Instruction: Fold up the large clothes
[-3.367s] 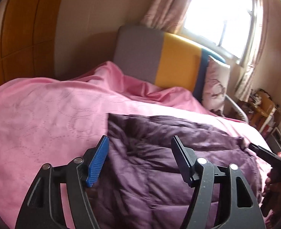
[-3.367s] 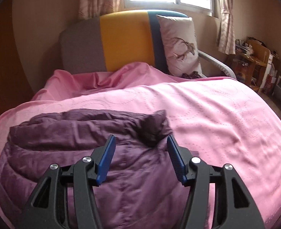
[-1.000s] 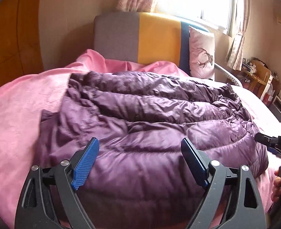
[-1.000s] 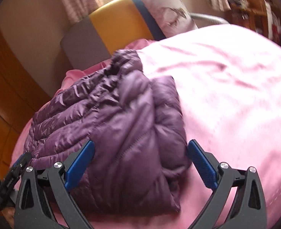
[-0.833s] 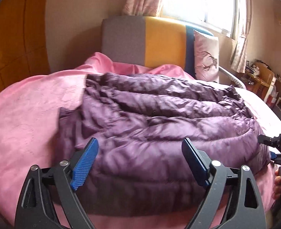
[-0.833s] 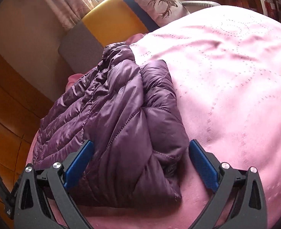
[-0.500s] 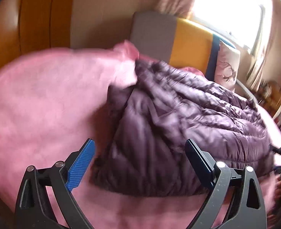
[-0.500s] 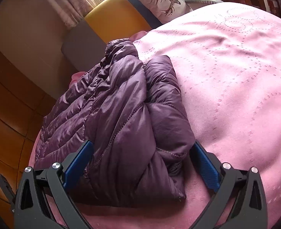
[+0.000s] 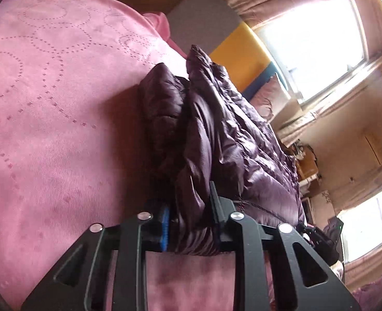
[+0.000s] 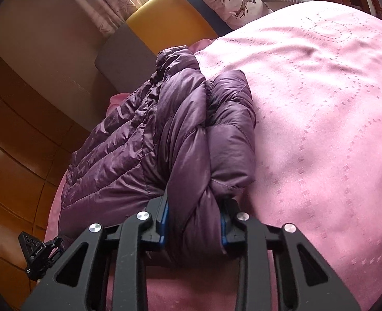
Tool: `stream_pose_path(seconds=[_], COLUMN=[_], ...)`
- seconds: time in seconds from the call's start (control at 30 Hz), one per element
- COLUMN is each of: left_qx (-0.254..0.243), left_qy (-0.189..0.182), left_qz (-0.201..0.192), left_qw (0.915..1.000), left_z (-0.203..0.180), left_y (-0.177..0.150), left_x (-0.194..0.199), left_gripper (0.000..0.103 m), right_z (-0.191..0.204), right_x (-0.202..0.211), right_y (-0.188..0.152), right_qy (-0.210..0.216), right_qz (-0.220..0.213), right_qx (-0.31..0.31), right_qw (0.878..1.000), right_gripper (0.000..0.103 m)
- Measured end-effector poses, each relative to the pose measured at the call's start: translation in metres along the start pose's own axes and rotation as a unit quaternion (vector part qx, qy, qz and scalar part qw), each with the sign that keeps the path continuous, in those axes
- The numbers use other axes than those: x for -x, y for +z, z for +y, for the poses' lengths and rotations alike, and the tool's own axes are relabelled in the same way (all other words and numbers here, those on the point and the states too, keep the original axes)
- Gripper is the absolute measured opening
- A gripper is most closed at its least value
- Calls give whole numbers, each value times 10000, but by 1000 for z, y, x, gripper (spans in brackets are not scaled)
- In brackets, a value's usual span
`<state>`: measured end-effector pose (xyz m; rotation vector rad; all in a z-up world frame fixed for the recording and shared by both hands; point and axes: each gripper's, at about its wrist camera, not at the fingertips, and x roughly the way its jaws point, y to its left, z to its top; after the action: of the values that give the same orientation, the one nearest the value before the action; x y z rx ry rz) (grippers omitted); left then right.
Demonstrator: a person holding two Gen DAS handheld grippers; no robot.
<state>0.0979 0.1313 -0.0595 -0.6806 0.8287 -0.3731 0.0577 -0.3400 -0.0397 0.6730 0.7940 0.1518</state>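
A folded purple puffer jacket (image 9: 216,134) lies on the pink bedspread (image 9: 48,103). My left gripper (image 9: 191,223) is shut on the near left edge of the jacket, with the puffy layers bunched between its blue pads. My right gripper (image 10: 193,220) is shut on the near right edge of the jacket (image 10: 165,134). In the right wrist view the jacket stretches away toward the headboard, and the left gripper's body (image 10: 35,254) shows at the lower left.
The bedspread (image 10: 320,103) runs wide to the right of the jacket. A grey, yellow and blue headboard (image 10: 165,13) and a deer-print pillow (image 10: 232,0) stand at the far end. Wooden panels (image 10: 14,142) line the left side. A window (image 9: 315,33) is behind.
Both grippers were open and straddling the jacket's ends. They have since moved in and shut on its near corners. The left view has rolled to one side.
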Motion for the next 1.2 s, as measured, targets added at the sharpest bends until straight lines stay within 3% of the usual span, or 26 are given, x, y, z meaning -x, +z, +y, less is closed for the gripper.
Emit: stream_pose_path(seconds=[0.37,0.4,0.43,0.47,0.5,0.57,0.63,0.73,0.83,1.0,1.1,1.2], left_qx=[-218,-268,-341,-428,-475,-525,-588,-930,-1275,-2026,-2246,-2408], left_qy=[-1,120,328,580,769,985,864,527,350,707,1032,1309], left_qz=[528,541,482,358,177,-230,-408,-511,-245,270,469,401], left_qw=[9984,9981,9977,9968,9957,9935,9937,9930,9909,9763,9678,9609], left_z=[-8,-10,-14,-17,-19,-26,-37,-72,-111,-172,-183,-183], left_y=[-39,-40,-43,-44,-43,-35,-26,-17,-10,-21,-29,-39], left_x=[50,56,63,72,81,93,95,78,36,-49,-86,-101], left_gripper=[21,28,32,46,61,67,67,67,67,67,67,67], right_z=[0,0,0,-3,-7,-17,-29,-39,-37,-37,-36,-35], right_x=[56,61,66,71,76,82,84,71,58,44,38,43], right_y=[-31,-34,-36,-37,-35,-31,-27,-23,-23,-25,-24,-29], right_qy=[209,218,227,206,171,250,142,226,317,544,545,590], right_qz=[440,529,586,602,560,448,309,304,400,487,446,386], right_qx=[467,530,577,570,494,286,62,-264,-398,-609,-611,-594], right_qw=[9977,9970,9964,9963,9971,9983,9994,9989,9979,9955,9956,9957], right_gripper=[22,24,34,41,57,65,82,85,91,101,101,101])
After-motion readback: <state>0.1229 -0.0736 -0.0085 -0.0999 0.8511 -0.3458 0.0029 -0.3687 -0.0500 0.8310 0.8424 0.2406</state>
